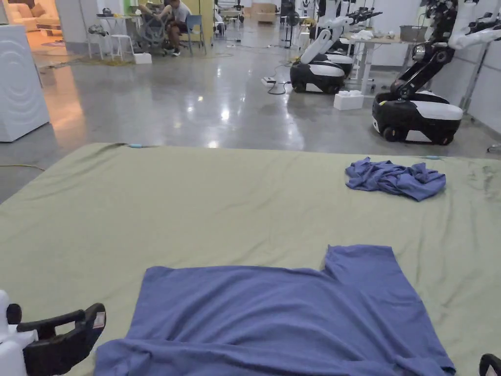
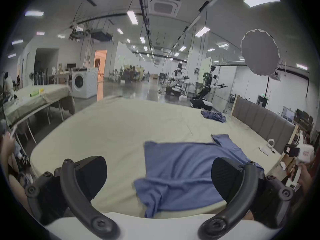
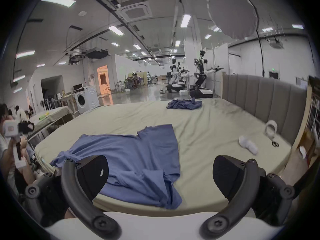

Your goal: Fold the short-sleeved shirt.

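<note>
My blue short-sleeved shirt (image 1: 288, 313) lies spread on the near edge of the bed (image 1: 220, 205), one sleeve pointing away from me. My left tongs (image 2: 158, 178) and right tongs (image 3: 160, 178) both gape wide, holding nothing, just short of it. A second crumpled blue garment (image 1: 395, 178) lies well apart, far right.

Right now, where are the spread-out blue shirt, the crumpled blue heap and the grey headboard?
Spread-out blue shirt (image 1: 274, 313): head view, middle of its body.
Crumpled blue heap (image 1: 395, 179): head view, its centre.
Grey headboard (image 3: 270, 101): right gripper view, padded front.
</note>
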Motion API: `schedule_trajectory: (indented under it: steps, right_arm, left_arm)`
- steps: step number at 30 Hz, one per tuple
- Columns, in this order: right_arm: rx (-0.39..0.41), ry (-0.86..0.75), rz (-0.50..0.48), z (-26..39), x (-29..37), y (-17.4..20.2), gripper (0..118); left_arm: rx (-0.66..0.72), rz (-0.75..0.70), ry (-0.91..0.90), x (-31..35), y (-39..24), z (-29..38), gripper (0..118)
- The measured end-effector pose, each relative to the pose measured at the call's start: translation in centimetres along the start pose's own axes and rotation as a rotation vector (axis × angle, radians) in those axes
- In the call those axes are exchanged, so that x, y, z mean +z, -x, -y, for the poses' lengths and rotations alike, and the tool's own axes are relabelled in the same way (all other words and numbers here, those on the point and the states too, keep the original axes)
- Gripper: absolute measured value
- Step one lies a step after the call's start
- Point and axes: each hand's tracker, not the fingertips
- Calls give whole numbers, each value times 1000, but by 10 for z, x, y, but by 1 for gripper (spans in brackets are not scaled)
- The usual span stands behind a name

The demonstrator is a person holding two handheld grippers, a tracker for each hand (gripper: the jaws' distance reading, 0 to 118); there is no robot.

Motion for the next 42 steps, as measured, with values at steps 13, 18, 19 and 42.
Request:
schedule_trajectory:
  steps: [13, 18, 19, 42]
  right_arm:
    - [35, -3, -45, -36, -94, 15, 2]
    - [21, 30, -38, -40, -114, 8, 2]
    - [16, 36, -37, -38, -117, 6, 2]
    - [-29, 123, -48, -24, -143, -7, 2]
  left_arm:
    - [-79, 6, 256, -205, 1, -33, 0]
    - [-71, -15, 409, -292, 7, -31, 0]
    - [-57, -9, 449, -306, 8, -27, 0]
    - [-57, -45, 750, -369, 1, 43, 3]
